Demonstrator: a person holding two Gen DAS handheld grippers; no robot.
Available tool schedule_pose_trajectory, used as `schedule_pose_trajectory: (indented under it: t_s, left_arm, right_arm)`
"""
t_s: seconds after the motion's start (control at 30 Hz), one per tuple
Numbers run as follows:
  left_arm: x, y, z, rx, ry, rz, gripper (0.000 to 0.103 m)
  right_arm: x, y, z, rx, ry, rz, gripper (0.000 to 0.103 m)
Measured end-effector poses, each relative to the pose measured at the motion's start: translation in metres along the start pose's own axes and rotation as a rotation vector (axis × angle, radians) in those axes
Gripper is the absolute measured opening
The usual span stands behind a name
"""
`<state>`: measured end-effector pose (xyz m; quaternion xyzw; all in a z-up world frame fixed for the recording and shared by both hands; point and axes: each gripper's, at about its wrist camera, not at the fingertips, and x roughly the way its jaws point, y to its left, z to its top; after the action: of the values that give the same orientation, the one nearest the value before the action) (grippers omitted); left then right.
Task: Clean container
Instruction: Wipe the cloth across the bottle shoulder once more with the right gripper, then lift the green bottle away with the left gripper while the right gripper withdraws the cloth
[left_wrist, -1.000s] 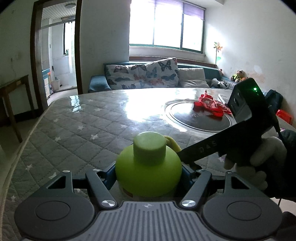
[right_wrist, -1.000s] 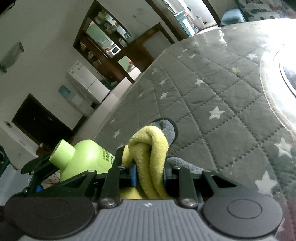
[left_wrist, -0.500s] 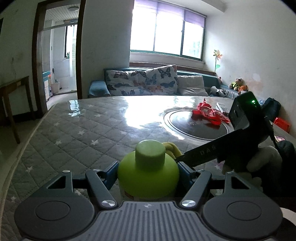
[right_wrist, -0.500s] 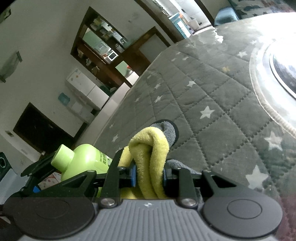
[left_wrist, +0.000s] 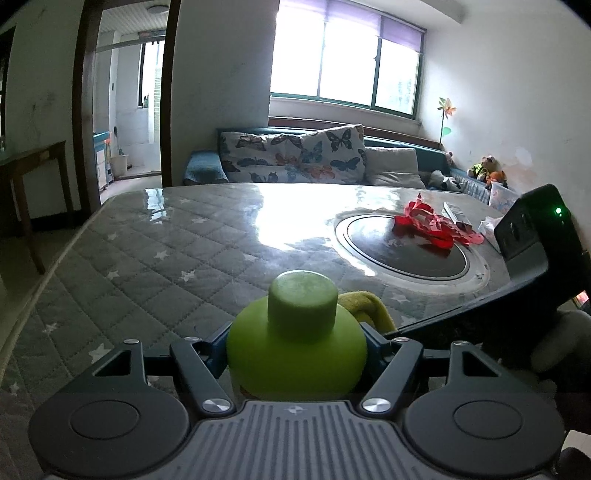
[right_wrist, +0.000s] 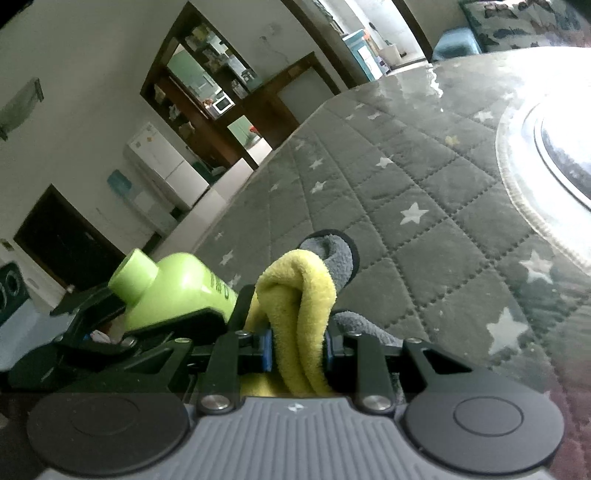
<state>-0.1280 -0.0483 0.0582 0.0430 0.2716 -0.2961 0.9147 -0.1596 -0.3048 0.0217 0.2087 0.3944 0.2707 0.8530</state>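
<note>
I judge this to be the wiping step itself — bottle in one claw, cloth in the other, both raised above the quilted table (left_wrist: 155, 258) and brought close together.

Starting on my left: my left gripper (left_wrist: 297, 345) is clamped on the lime-green bottle (left_wrist: 295, 347), a pad on each side of its round body just under the shoulder, the cap (left_wrist: 303, 306) pointing away from me and up. From my other camera the same bottle (right_wrist: 173, 288) shows tilted, cap toward the upper left, clear of the table.

Moving right: my right gripper (right_wrist: 297, 350) is closed hard on a bunched yellow cloth (right_wrist: 299, 295) with a grey side that folds over the top. In the left view a fold of that cloth (left_wrist: 365, 306) peeks out just beside the bottle's right shoulder; whether it actually presses on the plastic there I cannot tell.

Next, I think, the cloth has to be pushed firmly against the bottle's side and dragged along it, while my left claw keeps its grip so the smooth body does not twist or slip out. Farther right, the red packaging (left_wrist: 432, 229) on the dark round inset lies well apart from all this.
</note>
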Motion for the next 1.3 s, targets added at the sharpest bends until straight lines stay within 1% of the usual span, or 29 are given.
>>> schedule_pose_trajectory:
  t_s: [0.17, 0.23, 0.4, 0.53, 0.73, 0.9, 1.13, 1.3]
  left_arm:
    - [0.0, 0.003, 0.004, -0.039, 0.006, -0.001, 0.072]
    - [-0.002, 0.003, 0.007, -0.046, 0.002, -0.008, 0.071]
    - [-0.011, 0.002, 0.024, -0.039, -0.049, -0.021, 0.071]
    - [-0.02, 0.001, 0.04, -0.046, -0.099, -0.051, 0.071]
    - [-0.016, -0.007, 0.053, -0.04, -0.121, -0.103, 0.071]
    - [-0.01, -0.014, 0.055, -0.044, -0.131, -0.132, 0.071]
    - [-0.005, -0.015, 0.055, -0.038, -0.13, -0.104, 0.071]
    - [-0.005, -0.011, 0.054, -0.04, -0.123, -0.094, 0.071]
  right_arm:
    - [-0.007, -0.005, -0.001, 0.028, -0.027, -0.007, 0.025]
    - [-0.008, -0.003, -0.002, 0.011, -0.029, -0.021, 0.025]
    - [-0.01, 0.004, -0.004, -0.04, -0.037, -0.054, 0.025]
    - [-0.011, 0.003, -0.006, -0.04, -0.038, -0.054, 0.025]
    - [-0.012, 0.011, -0.006, -0.072, -0.049, -0.057, 0.025]
    - [-0.008, 0.021, -0.01, -0.121, -0.033, -0.047, 0.025]
    - [-0.011, 0.037, -0.019, -0.181, -0.011, -0.014, 0.025]
    - [-0.022, 0.035, -0.022, -0.168, -0.026, -0.035, 0.023]
